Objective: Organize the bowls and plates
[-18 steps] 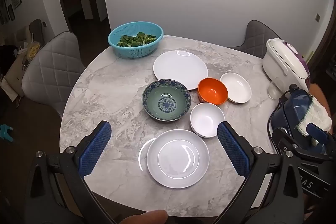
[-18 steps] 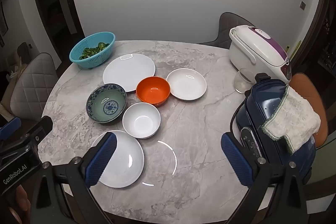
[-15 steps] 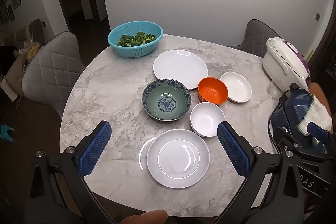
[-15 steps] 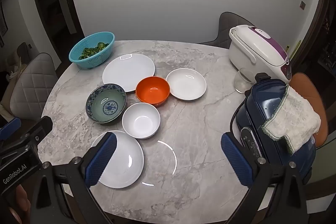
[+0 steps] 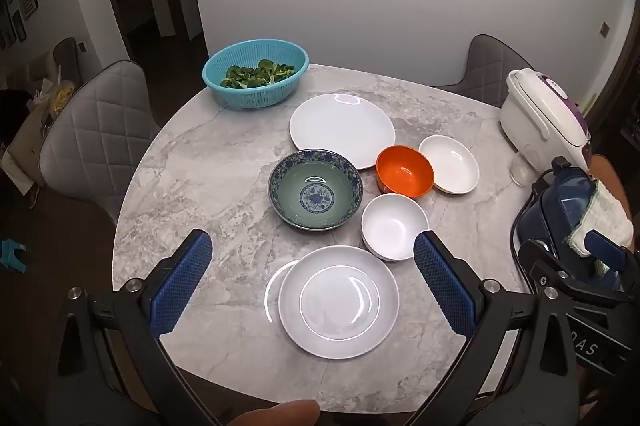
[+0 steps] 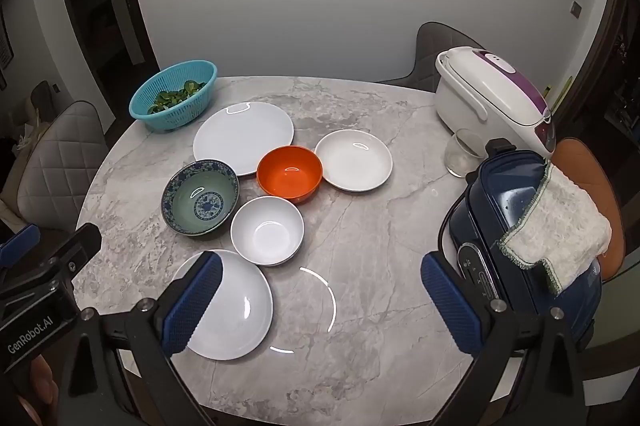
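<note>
On the round marble table [image 5: 208, 166] lie a near white plate [image 5: 339, 301], a white bowl [image 5: 394, 231], a blue-patterned green bowl [image 5: 315, 195], an orange bowl [image 5: 405, 175], a small white dish [image 5: 449, 164] and a large white plate [image 5: 342, 129]. My left gripper [image 5: 312, 282] is open and empty, held above the near plate. My right gripper [image 6: 320, 300] is open and empty, above bare marble right of the near plate [image 6: 236, 310]. The white bowl [image 6: 267, 229], patterned bowl [image 6: 199, 201], orange bowl [image 6: 289, 173], small dish [image 6: 353, 160] and large plate [image 6: 243, 137] lie beyond it.
A teal colander of greens [image 5: 256, 78] stands at the back left. A white and purple rice cooker [image 6: 492, 98], a glass [image 6: 462, 152] and a blue appliance with a cloth over it [image 6: 520, 226] stand at the right. Grey chairs [image 5: 96, 130] surround the table.
</note>
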Motion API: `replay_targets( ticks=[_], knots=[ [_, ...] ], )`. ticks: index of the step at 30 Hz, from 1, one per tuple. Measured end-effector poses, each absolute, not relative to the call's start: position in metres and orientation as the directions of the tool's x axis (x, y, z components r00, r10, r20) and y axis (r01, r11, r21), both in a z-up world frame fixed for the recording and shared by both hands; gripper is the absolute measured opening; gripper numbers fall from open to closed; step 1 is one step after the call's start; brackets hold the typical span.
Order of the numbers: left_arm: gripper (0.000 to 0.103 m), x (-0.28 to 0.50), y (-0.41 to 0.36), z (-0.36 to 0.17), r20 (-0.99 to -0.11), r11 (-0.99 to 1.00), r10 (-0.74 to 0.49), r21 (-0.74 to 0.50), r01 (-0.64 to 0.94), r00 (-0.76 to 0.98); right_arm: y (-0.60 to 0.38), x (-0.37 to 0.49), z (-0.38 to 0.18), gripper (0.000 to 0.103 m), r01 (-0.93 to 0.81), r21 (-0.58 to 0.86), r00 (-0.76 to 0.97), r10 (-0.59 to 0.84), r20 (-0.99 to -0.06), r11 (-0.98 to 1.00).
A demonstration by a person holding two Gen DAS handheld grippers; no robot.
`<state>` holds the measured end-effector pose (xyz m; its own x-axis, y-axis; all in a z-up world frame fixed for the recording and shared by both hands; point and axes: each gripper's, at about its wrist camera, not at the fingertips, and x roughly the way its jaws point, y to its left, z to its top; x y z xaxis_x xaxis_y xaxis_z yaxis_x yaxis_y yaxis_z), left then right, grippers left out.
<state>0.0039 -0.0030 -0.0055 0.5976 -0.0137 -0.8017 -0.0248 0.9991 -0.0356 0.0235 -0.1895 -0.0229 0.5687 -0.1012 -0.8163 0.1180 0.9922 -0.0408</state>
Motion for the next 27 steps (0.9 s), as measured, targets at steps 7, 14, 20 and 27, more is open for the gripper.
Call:
replay_targets(
  ticks=[7, 14, 20, 27],
  knots=[
    [0.102, 0.0045, -0.003, -0.0055, -0.801, 0.999, -0.011, -0.033, -0.026, 0.599, -0.1898, 0.0243, -0.0235, 0.102, 0.119, -0.041, 0.568, -0.102, -0.817, 0.992],
    [0.102, 0.0045, -0.0031, -0.005, -0.801, 0.999, -0.012, -0.034, -0.026, 0.599, -0.1901, 0.0252, -0.0242, 0.102, 0.119, -0.043, 0.568, -0.103, -0.816, 0.992],
    [0.102, 0.004, -0.0033, -0.0047, -0.801, 0.999, -0.011, -0.034, -0.026, 0.599, -0.1904, 0.0259, -0.0246, 0.102, 0.119, -0.043, 0.568, -0.103, -0.816, 0.992],
    [0.102, 0.0046, -0.0038, -0.0045, -0.801, 0.999, -0.01, -0.032, -0.027, 0.599, -0.1901, 0.0263, -0.0248, 0.102, 0.119, -0.042, 0.568, -0.103, -0.816, 0.992]
  ],
)
